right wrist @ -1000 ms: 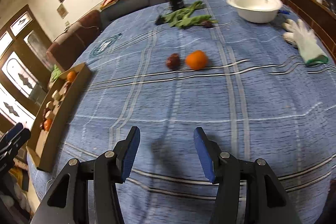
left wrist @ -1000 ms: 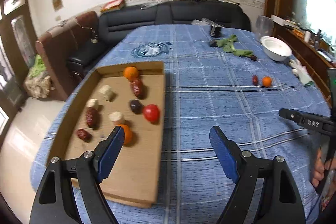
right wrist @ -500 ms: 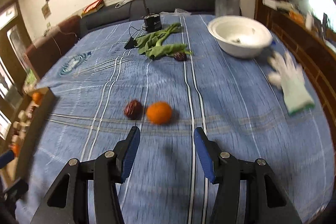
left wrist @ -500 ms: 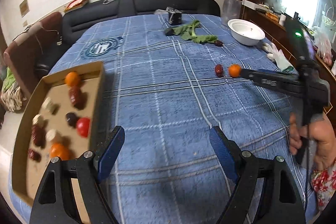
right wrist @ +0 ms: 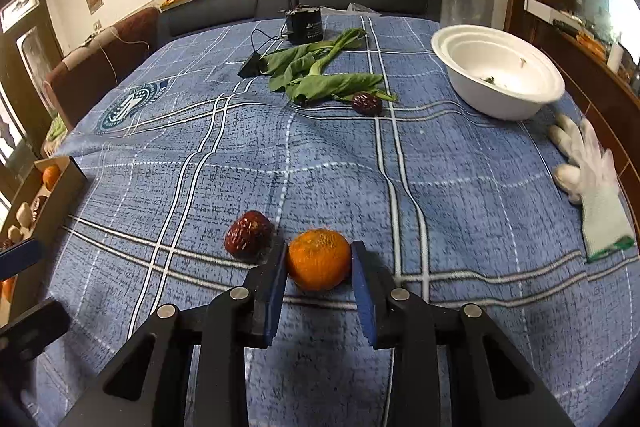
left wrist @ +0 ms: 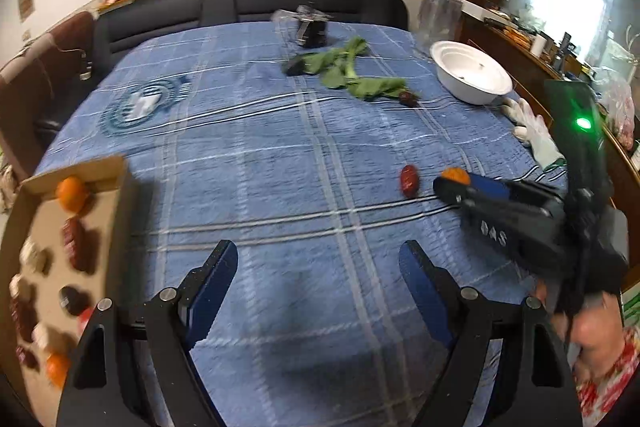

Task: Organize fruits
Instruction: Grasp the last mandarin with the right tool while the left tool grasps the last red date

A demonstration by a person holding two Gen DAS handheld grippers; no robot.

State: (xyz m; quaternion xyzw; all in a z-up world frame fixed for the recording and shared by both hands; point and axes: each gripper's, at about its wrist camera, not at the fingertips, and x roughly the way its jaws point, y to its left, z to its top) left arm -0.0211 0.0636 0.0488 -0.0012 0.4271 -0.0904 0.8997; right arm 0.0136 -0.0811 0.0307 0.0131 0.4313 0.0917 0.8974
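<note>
Flanking a dimpled round orange [right wrist: 318, 259] on the woven plaid cloth [right wrist: 460, 163], the right gripper [right wrist: 318, 267] is not visibly clamped; a wrinkled date [right wrist: 248, 235] sits beside. The left gripper [left wrist: 318, 275] gapes, empty; box [left wrist: 116, 195] cropped, blurred.

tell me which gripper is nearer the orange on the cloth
Right. The right gripper has its open fingers on either side of the orange. The left gripper hangs well short of it, open.

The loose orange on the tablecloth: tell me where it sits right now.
In the right wrist view the orange lies on the blue tablecloth between the right gripper fingers, with a red date just to its left.
</note>
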